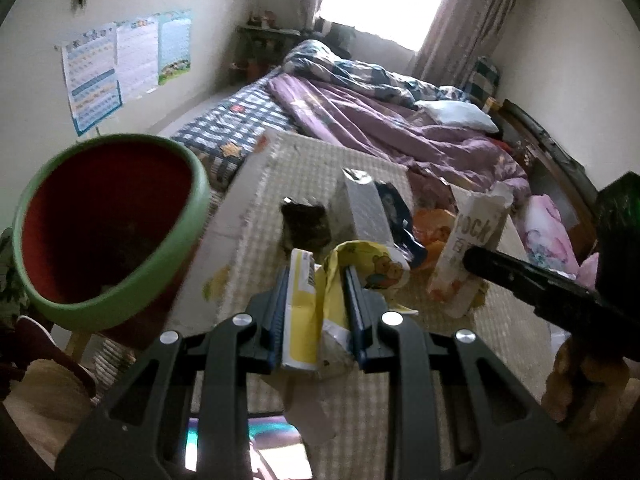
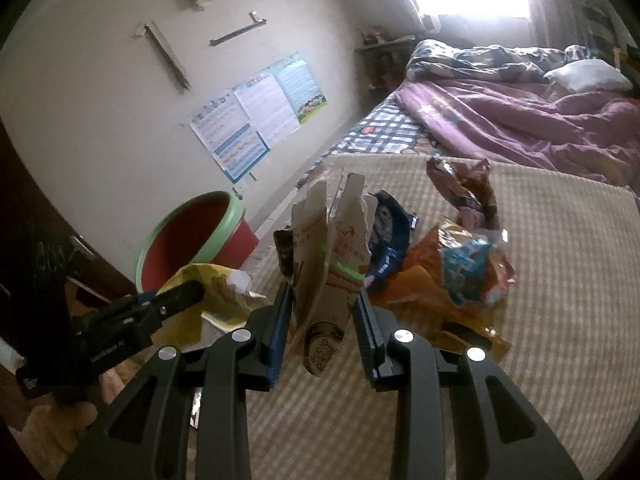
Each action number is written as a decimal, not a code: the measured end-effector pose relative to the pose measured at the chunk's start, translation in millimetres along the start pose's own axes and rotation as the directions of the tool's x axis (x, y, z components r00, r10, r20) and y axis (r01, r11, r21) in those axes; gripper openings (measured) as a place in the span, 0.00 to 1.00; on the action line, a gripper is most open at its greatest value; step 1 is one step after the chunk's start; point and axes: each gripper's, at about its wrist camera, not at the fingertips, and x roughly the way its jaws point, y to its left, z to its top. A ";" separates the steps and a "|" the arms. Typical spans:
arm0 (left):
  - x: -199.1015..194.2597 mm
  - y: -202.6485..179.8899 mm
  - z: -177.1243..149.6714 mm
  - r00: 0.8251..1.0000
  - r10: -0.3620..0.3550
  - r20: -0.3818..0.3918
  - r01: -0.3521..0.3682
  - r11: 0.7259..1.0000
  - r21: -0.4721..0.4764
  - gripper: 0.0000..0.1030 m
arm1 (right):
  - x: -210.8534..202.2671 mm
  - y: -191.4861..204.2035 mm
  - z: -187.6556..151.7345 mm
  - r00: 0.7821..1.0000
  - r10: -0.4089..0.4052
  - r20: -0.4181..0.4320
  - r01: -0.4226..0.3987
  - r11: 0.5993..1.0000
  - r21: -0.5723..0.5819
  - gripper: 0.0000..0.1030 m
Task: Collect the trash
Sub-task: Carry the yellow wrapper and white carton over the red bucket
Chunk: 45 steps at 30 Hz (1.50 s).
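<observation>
My left gripper [image 1: 316, 276] is shut on a yellow and white snack wrapper [image 1: 308, 312], held above the beige checked mat [image 1: 304, 168]. A red bin with a green rim [image 1: 108, 224] is close on its left, mouth open toward me. My right gripper [image 2: 324, 292] is shut on a torn white carton [image 2: 328, 264], which stands between the fingers. The left gripper [image 2: 176, 296] with the yellow wrapper [image 2: 212, 280] shows at the left of the right wrist view, near the bin [image 2: 192, 236]. The right gripper's finger [image 1: 520, 276] and the carton [image 1: 472, 240] show at the right of the left wrist view.
More trash lies on the mat: a dark blue packet [image 2: 388, 236], an orange and blue wrapper pile [image 2: 456, 272], a brown wrapper [image 2: 464, 188], a silver box [image 1: 364, 208]. A purple quilt [image 1: 384, 120] and pillow [image 1: 460, 114] lie beyond. Posters [image 2: 256, 116] hang on the wall.
</observation>
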 end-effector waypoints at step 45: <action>-23.7 130.6 25.4 0.971 0.221 0.087 -0.203 0.963 -0.179 0.25 | 86.0 118.9 36.3 0.983 0.179 -0.048 -0.185 0.965 -0.188 0.30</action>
